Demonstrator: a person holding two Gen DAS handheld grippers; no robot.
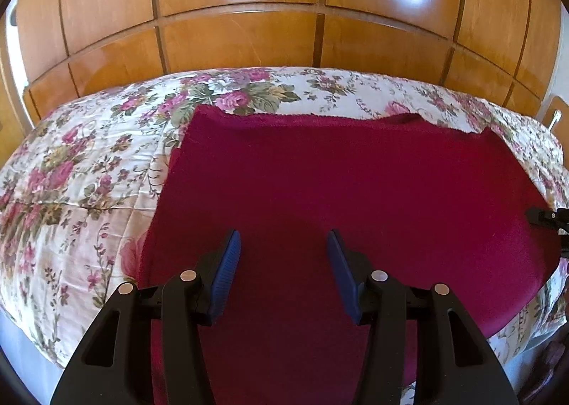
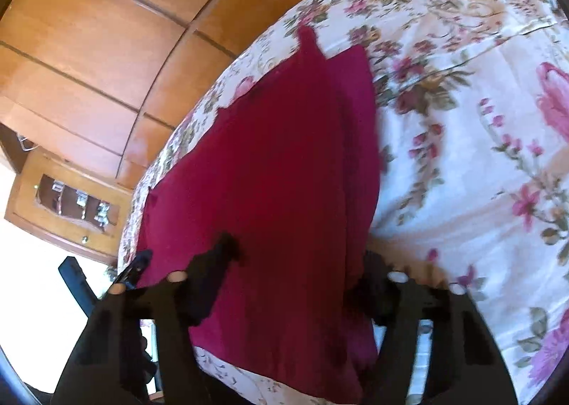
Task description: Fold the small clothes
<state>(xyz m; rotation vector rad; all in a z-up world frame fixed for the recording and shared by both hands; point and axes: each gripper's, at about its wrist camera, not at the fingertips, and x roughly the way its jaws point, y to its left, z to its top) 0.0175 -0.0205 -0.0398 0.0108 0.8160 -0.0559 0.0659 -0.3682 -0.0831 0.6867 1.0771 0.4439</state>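
Blue ribbed pads line the left gripper [image 1: 283, 245], whose jaws stand apart over the near part of the crimson garment [image 1: 338, 191], nothing pressed between them. The right gripper [image 2: 298, 255] is blurred in its own view; its jaws straddle the cloth's near edge, where a fold rises between them, but whether the pads press it I cannot tell. The garment lies spread on the floral bedspread [image 1: 71, 173], reaching the near edge of the bed, its far hem slightly rumpled. Beyond the bed stands a glossy wooden wardrobe [image 1: 242, 38], and, in the right wrist view, a wooden nightstand [image 2: 67, 205] beside the bed.
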